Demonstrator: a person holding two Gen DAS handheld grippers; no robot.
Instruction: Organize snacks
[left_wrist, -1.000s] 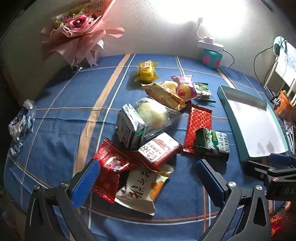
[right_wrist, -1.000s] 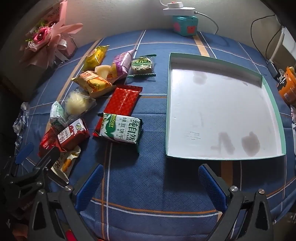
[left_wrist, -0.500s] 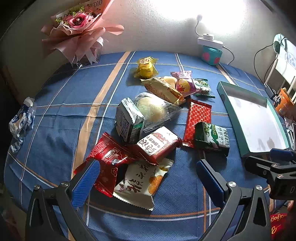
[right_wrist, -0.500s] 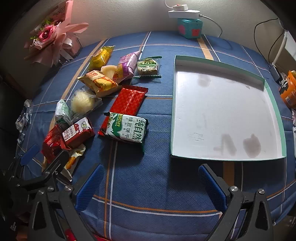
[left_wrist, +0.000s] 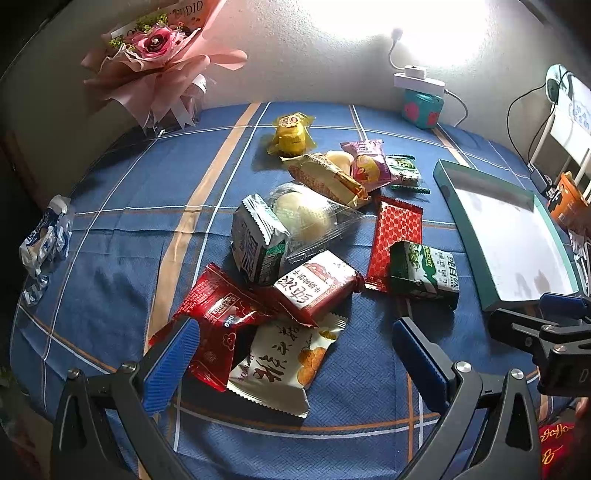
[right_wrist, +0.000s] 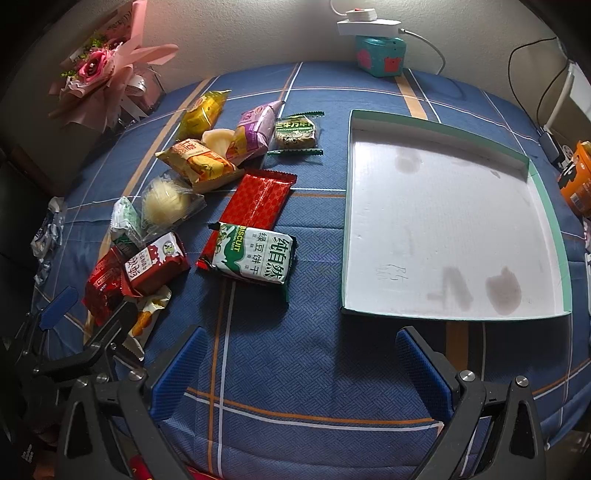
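Observation:
Several wrapped snacks lie in a loose pile on the blue checked tablecloth. A green-and-white biscuit pack (right_wrist: 255, 254) lies nearest the tray; it also shows in the left wrist view (left_wrist: 424, 271). A flat red pack (right_wrist: 258, 201) lies behind it. A white pack with orange print (left_wrist: 280, 363) and a dark red pack (left_wrist: 218, 325) lie between my left gripper's open jaws. My left gripper (left_wrist: 295, 365) is open and empty above them. My right gripper (right_wrist: 299, 369) is open and empty over bare cloth, in front of the empty teal-rimmed white tray (right_wrist: 546, 192).
A pink flower bouquet (left_wrist: 155, 70) stands at the back left. A teal box with a white power strip (right_wrist: 378, 51) sits at the back wall. An orange carton (right_wrist: 578, 181) stands right of the tray. A crumpled blue-white wrapper (left_wrist: 46, 236) lies at the left table edge.
Both grippers have drawn back and risen slightly, so the snack pile and the tray sit a little farther away and lower in both views. Nothing on the table has moved.

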